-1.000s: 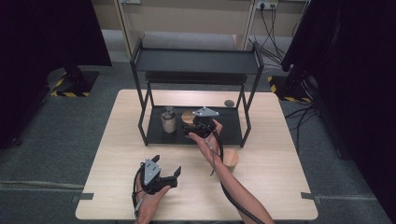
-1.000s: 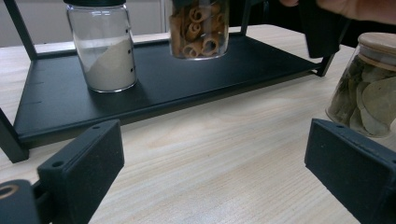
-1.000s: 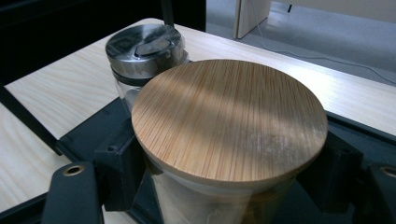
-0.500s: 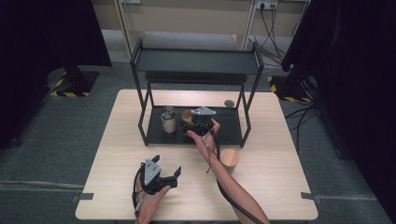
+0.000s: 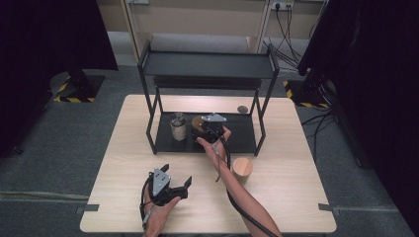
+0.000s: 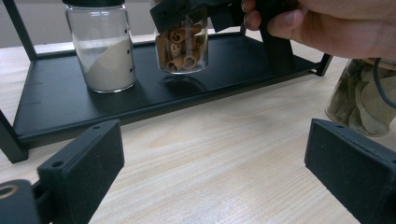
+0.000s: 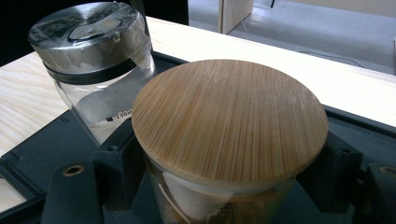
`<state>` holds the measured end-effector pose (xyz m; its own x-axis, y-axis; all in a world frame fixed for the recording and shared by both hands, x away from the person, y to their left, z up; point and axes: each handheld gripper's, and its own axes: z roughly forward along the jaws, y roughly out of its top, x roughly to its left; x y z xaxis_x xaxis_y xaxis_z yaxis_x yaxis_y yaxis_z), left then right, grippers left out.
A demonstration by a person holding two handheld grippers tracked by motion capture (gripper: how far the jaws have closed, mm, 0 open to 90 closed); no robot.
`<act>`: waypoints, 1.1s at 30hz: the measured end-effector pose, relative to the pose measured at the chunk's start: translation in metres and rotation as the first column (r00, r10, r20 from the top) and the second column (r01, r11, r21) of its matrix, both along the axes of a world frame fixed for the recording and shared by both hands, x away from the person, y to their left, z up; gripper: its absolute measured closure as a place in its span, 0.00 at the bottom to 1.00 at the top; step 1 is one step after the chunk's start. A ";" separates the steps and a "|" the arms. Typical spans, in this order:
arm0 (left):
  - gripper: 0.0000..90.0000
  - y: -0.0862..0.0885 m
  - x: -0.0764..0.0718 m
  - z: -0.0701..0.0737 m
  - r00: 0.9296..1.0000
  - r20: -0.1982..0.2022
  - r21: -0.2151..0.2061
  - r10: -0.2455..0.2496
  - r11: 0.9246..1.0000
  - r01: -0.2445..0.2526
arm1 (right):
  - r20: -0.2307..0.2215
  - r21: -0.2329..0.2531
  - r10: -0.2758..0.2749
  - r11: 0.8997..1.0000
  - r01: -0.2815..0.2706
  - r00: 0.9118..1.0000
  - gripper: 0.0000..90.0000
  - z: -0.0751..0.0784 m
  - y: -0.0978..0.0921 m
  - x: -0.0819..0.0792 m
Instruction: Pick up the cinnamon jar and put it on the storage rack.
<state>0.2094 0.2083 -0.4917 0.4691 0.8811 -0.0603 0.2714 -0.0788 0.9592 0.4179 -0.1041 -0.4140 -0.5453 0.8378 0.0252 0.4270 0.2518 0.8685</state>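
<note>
Two grippers, right gripper [image 5: 207, 127] clenched on the cinnamon jar [image 7: 224, 154] mid bottom shelf [image 6: 56, 93], jar bottom cut off, left gripper [image 5: 174, 180] released near desk's front edge.

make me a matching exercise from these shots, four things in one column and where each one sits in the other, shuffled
Things
1. glass jar of white powder with a metal lid
2. glass jar of cinnamon sticks with a round bamboo lid
3. glass jar of dried leaves with a wooden lid
4. left gripper

Places
A. on the bare tabletop, right of the rack
B. between the right gripper's jaws, over the lower shelf
C. near the table's front edge, jaws apart
D. standing free on the black lower shelf

Pairs: 1-D, 2-B, 3-A, 4-C
</note>
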 end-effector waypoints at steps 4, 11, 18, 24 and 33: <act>0.05 0.000 0.000 0.000 1.000 0.000 0.001 -0.001 1.000 0.001 | 0.001 -0.001 -0.008 1.000 0.008 1.000 0.29 -0.002 0.002 0.001; 0.05 0.000 0.000 0.000 1.000 -0.001 0.002 -0.002 1.000 0.002 | -0.002 -0.001 -0.011 1.000 0.011 1.000 0.29 -0.005 0.003 0.003; 0.05 0.000 0.000 0.000 1.000 0.000 0.002 -0.003 1.000 0.003 | -0.004 -0.011 -0.009 1.000 0.009 1.000 0.29 -0.006 0.006 0.005; 0.05 0.000 0.000 0.000 1.000 0.000 0.003 -0.002 1.000 0.002 | 0.003 -0.012 -0.015 1.000 0.015 1.000 0.29 -0.009 0.006 0.004; 0.05 0.000 -0.001 0.000 1.000 0.001 0.002 -0.004 1.000 0.004 | -0.009 -0.001 -0.029 1.000 0.029 1.000 0.21 -0.008 0.007 0.003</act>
<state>0.2088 0.2079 -0.4916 0.4725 0.8794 -0.0577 0.2698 -0.0820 0.9594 0.4208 -0.0974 -0.4223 -0.5204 0.8534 0.0291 0.4415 0.2397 0.8646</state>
